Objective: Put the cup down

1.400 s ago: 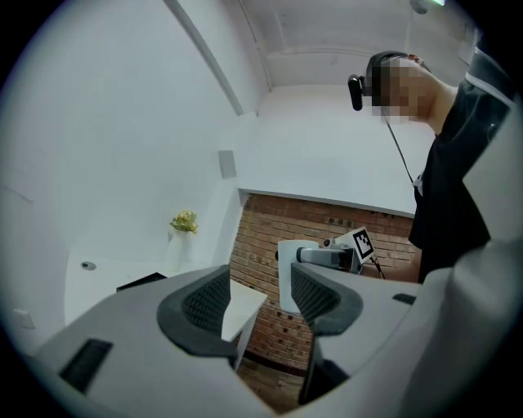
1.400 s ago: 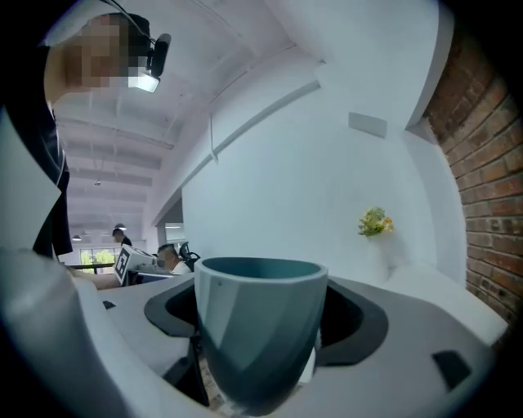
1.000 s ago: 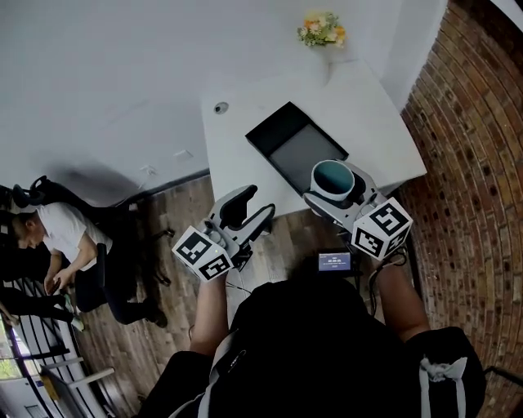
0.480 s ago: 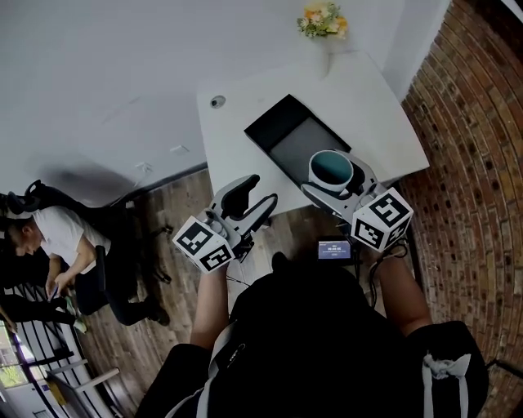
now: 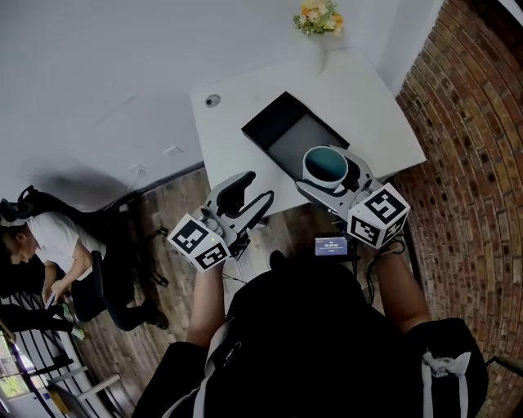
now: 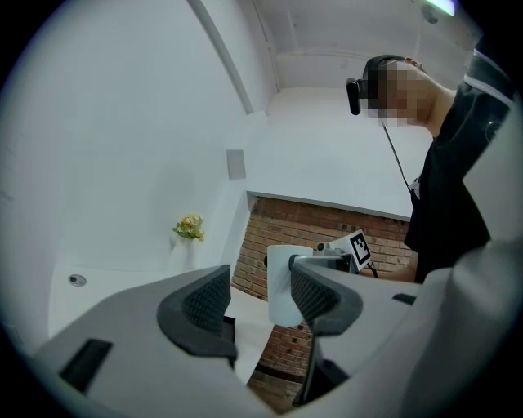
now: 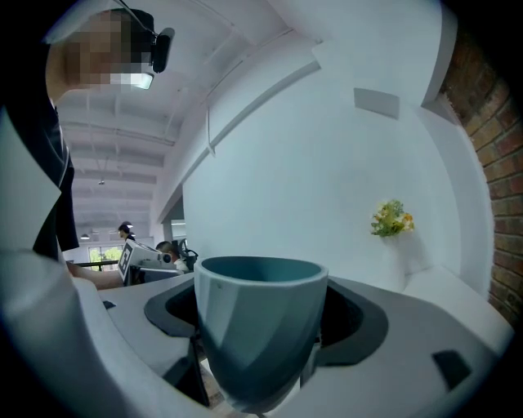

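Note:
A pale cup with a teal inside (image 5: 326, 166) (image 7: 260, 326) stands upright between the jaws of my right gripper (image 5: 330, 178) (image 7: 261, 314), which is shut on it. It hangs over the near end of the black tray (image 5: 282, 135) on the white table (image 5: 245, 90). The same cup (image 6: 282, 284) shows from the side in the left gripper view, held off the table. My left gripper (image 5: 243, 202) (image 6: 255, 300) is open and empty, by the table's near edge.
A small yellow flower bunch (image 5: 318, 18) (image 7: 391, 219) (image 6: 189, 227) stands at the table's far end. A brick wall (image 5: 474, 147) runs along the right. A seated person (image 5: 57, 245) is at the left on the wooden floor. A small screen (image 5: 332, 246) sits by my body.
Both grippers have shifted slightly forward over the table. The cup now sits further over the tray's near end. Neither gripper's jaws have changed.

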Tool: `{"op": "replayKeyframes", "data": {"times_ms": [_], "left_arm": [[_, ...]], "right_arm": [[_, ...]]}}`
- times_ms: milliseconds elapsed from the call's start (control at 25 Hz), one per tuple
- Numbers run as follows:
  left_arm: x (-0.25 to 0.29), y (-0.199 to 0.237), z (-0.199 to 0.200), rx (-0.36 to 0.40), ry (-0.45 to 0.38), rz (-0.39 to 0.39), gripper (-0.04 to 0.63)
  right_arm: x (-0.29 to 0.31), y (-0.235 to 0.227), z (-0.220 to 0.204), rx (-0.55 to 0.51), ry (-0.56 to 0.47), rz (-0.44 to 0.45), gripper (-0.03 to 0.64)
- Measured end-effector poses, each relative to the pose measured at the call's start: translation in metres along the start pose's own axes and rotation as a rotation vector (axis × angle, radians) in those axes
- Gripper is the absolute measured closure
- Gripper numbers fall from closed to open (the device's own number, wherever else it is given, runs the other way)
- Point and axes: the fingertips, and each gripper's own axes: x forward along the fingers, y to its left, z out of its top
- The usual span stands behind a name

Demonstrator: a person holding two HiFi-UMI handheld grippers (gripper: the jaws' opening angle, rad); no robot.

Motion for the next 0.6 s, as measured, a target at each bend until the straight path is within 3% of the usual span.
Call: {"op": "replayKeyframes", "data": {"times_ms": [600], "left_arm": [[0.001,0.012,0.008,-0.003,0.009,-0.003,0.357]], "right_arm": [[0.036,-0.026,-0.010,-0.035,0.060,-0.007,0.216]]}}
